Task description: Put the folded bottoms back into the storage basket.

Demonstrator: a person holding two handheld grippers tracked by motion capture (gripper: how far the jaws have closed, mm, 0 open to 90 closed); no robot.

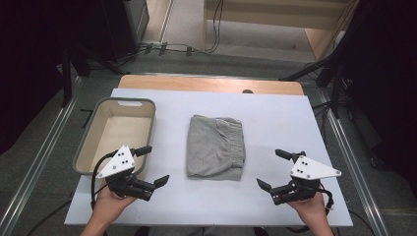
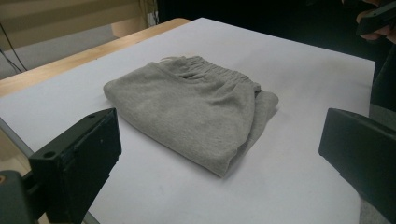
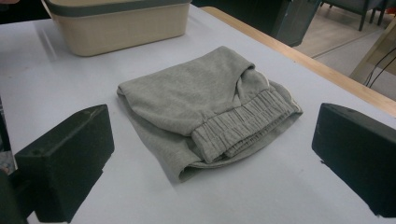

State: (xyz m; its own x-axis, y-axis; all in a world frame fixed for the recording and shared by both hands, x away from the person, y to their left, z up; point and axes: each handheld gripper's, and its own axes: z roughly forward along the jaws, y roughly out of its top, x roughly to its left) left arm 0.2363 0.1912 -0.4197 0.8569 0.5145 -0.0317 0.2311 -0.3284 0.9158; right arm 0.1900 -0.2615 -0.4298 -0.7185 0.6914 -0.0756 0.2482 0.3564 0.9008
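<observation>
At table centre, on the white sheet [image 1: 275,118], lies a folded pair of grey sweat shorts [image 1: 215,146], elastic waistband to the far right corner. Judged: light, soft jersey, limp; it will sag and unfold if lifted by a single layer. Best hold looks like the stacked near edge or the thick gathered waistband [image 3: 243,123], both sides pinched together so the fold keeps. Not slippery, not fragile. No brand, label or legible writing on cloth or elsewhere. Left gripper [image 1: 153,166] hovers near-left of the shorts, jaws spread wide, nothing between them. Right gripper [image 1: 274,169] near-right, likewise fully spread and empty. Beige bin with grey rim [image 1: 129,103] stands left of the shorts, apart, nothing inside.
</observation>
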